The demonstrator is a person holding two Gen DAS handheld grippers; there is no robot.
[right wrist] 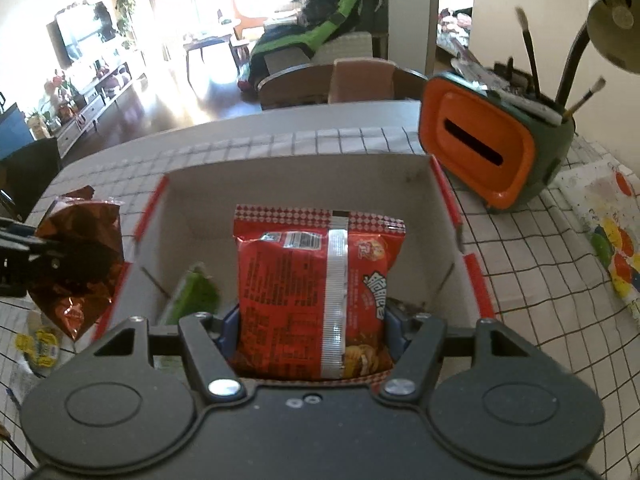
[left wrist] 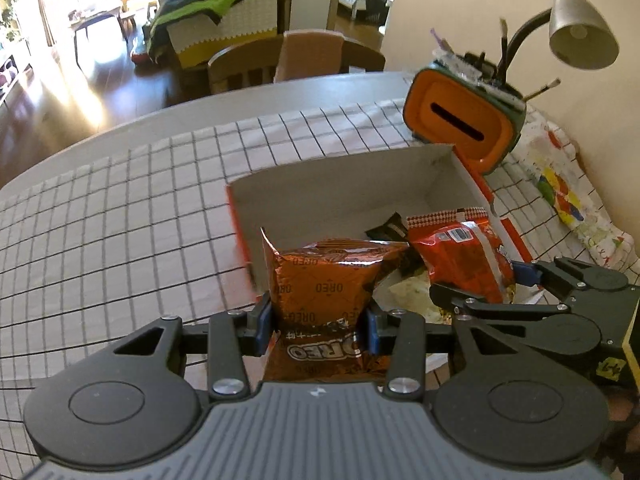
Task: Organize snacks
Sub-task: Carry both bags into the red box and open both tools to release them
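Left gripper (left wrist: 318,326) was pinching the brown Oreo pack (left wrist: 324,280) at the box's (right wrist: 280,184) near-left edge, right gripper (right wrist: 310,330) clamped on the red snack bag (right wrist: 320,280) over the box (green packet (right wrist: 198,290) inside), orange holder (right wrist: 480,148) far right.

desk lamp (left wrist: 582,26), orange pen holder (right wrist: 480,148), checked tablecloth (left wrist: 120,220)

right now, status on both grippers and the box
Left gripper shut on brown foil Oreo packet. Right gripper shut on red snack bag, over open cardboard box. Nothing blocking.
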